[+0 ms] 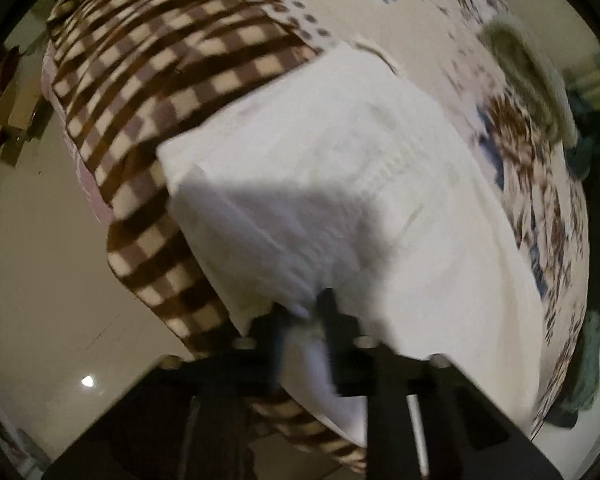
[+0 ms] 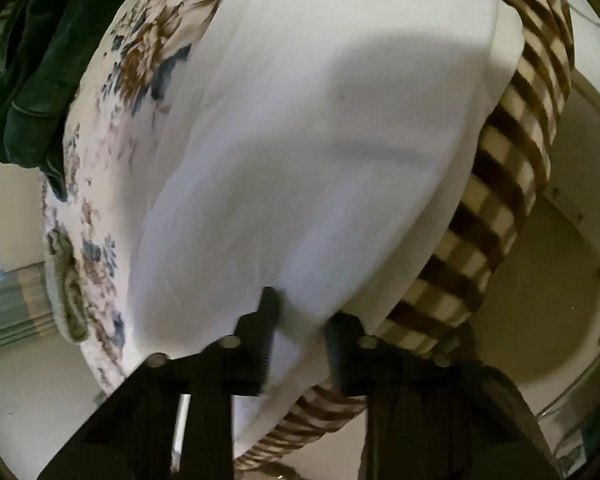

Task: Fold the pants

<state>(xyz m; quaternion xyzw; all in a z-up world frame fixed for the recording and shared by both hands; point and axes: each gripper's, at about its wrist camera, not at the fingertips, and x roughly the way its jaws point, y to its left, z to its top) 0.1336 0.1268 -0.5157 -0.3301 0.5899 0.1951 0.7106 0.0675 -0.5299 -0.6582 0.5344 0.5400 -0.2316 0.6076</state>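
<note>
- Left wrist view: your left gripper [image 1: 303, 312] is clamped on the near edge of the white pants [image 1: 340, 184], which stretch away from the fingers across the checked blanket [image 1: 148, 80].
- Right wrist view: your right gripper [image 2: 300, 320] pinches the same near edge of the pants; their long axis runs straight ahead, the blanket just right.

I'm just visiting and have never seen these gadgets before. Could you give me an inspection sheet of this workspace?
Surface: bed with floral sheet, checkered blanket along one side.
Job's things: white pants spread on the bed, near edge in both claws.
Clutter: dark green garment at the bed's edge; pale fuzzy item on the sheet.
Grippers: left claw shut on the pants; right claw also pinching the fabric.
Cables: nothing seen.
Surroundings: pale glossy floor; curtain; the rest is blurred.
</note>
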